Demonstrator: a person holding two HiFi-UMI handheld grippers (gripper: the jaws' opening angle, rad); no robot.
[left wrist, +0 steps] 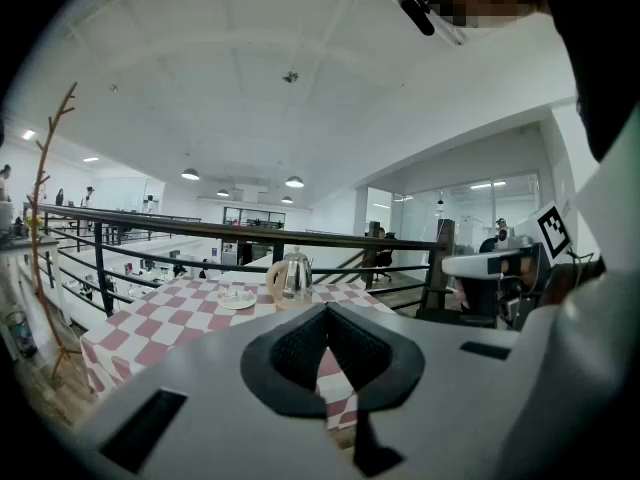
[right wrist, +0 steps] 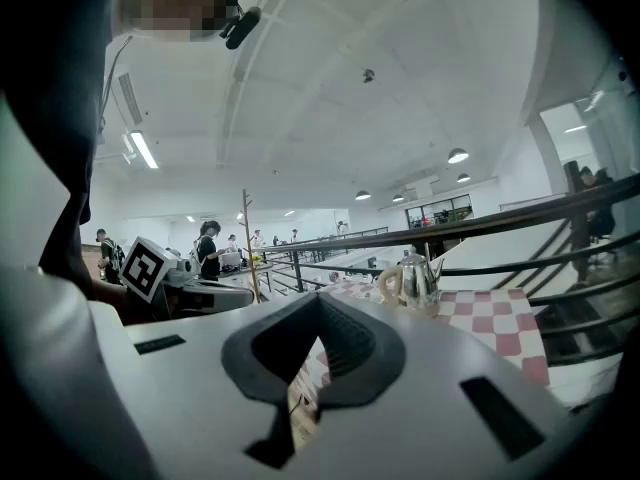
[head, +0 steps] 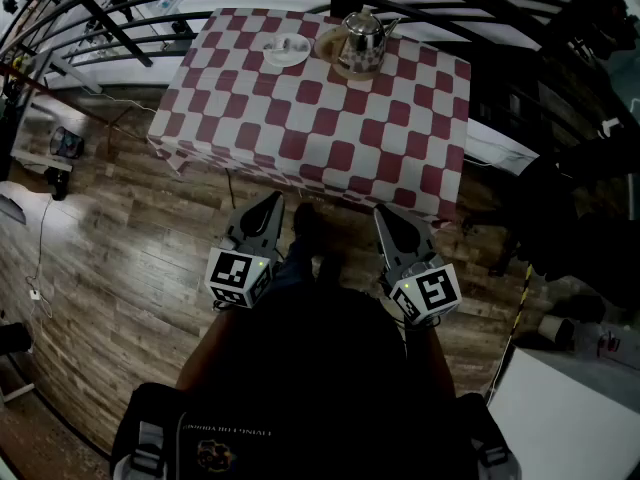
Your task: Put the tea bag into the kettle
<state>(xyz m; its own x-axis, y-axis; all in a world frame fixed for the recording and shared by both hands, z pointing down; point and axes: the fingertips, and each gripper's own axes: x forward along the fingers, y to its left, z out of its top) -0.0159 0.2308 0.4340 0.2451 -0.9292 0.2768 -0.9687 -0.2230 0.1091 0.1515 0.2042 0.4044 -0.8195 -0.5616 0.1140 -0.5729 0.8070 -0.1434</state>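
1. Head view: left gripper point(head: 272, 204) and right gripper point(head: 381, 214) hover off the worktop's point(head: 330, 128) near edge; kettle point(head: 362, 36) and saucer point(head: 286, 50) stand at its far edge.
2. Left gripper view: jaws closed, empty.
3. Right gripper view: jaws closed, empty.

Shiny kettle point(head: 362, 36) stands upright; tea bag point(head: 287, 45) seemingly on saucer point(head: 270, 58).

The head view looks steeply down from above the person point(head: 310, 368), who stands back from the checkered counter point(head: 330, 118) at frame top. Each gripper view sits just behind its own fingers point(left wrist: 300, 353), facing forward and slightly upward, the counter well ahead. All three views share that counter and the kettle point(head: 362, 36)
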